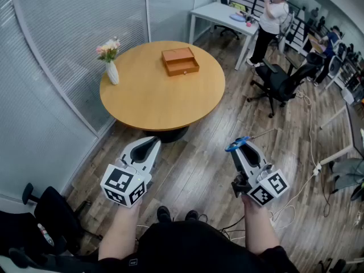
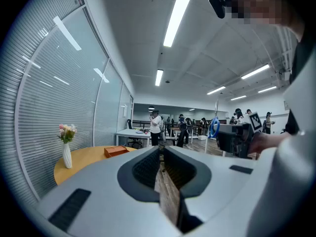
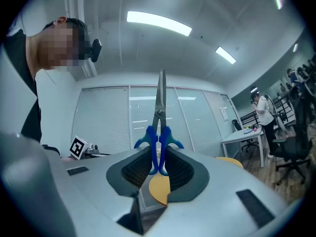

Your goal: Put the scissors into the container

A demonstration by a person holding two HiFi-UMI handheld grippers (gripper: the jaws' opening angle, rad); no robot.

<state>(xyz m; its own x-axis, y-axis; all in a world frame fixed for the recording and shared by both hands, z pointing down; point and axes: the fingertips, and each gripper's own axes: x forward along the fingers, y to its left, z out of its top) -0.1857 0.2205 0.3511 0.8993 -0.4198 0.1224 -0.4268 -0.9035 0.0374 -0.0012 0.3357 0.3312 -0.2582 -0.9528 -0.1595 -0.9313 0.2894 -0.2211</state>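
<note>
Right claw: the right gripper (image 3: 159,158) is clamped on the blue plastic handles of the steel-bladed scissors (image 3: 159,127), with the blades pointing out past its tips.
Left claw: the left gripper (image 2: 161,154) has its jaws drawn almost together, with nothing between them.
Container: the shallow brown wooden box (image 1: 180,61) sits on the round wooden table (image 1: 153,101), well ahead of both claws.
Progress: the scissors are picked up; the carry to the box and the release inside it are judged still to do.

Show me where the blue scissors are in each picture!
Head view: lower right, scissors sticking out of the right tongs.
Left gripper view: right of middle, only the blue handle shows.
Right gripper view: dead centre, clamped in the tongs, blades up.
Shared landmark: the round wooden table.
</note>
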